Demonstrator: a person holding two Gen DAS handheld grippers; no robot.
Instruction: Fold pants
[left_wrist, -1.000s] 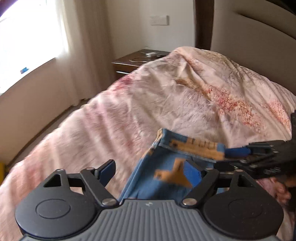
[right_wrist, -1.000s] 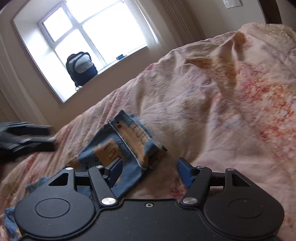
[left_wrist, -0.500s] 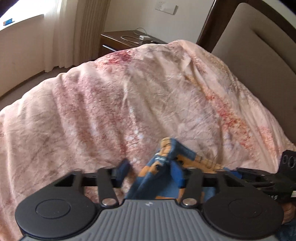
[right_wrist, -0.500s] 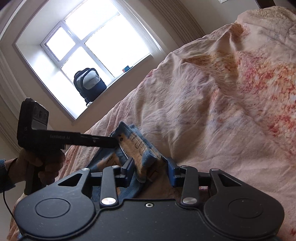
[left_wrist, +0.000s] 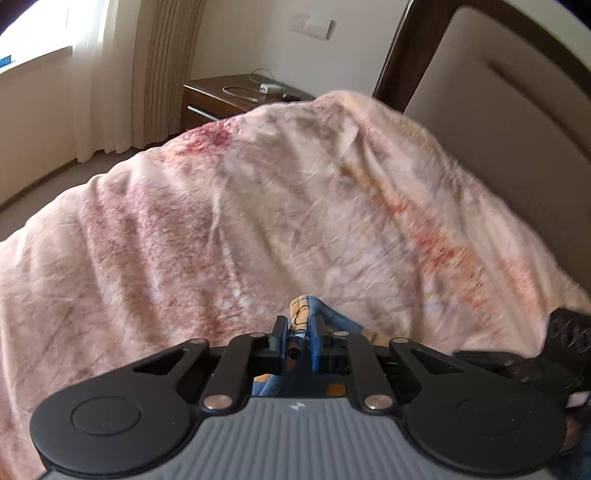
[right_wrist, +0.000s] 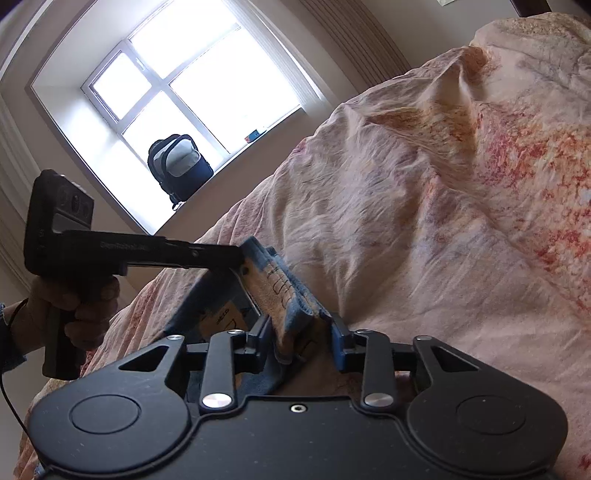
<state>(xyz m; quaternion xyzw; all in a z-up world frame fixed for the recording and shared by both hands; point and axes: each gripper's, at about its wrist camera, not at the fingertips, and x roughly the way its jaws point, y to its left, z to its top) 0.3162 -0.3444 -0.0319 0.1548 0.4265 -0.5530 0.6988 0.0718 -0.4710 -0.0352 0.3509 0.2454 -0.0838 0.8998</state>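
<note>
The pants are small blue denim with tan patches and a tan waistband. In the left wrist view my left gripper (left_wrist: 298, 332) is shut on one corner of the waistband of the pants (left_wrist: 306, 308). In the right wrist view my right gripper (right_wrist: 301, 334) has its jaws closed in on the other end of the waistband of the pants (right_wrist: 275, 286). The left gripper (right_wrist: 236, 254) shows there, pinching the far corner, held by a hand. The waistband is stretched between both grippers above the bed. The legs hang below, mostly hidden.
A pink floral duvet (left_wrist: 258, 221) covers the bed. A padded headboard (left_wrist: 498, 118) stands at right, a dark nightstand (left_wrist: 236, 96) beyond the bed. A window with a backpack (right_wrist: 179, 166) on the sill is behind the left gripper.
Both grippers went from open beside the waistband to closed on it. The waistband now lifts off the duvet, stretched between them.
</note>
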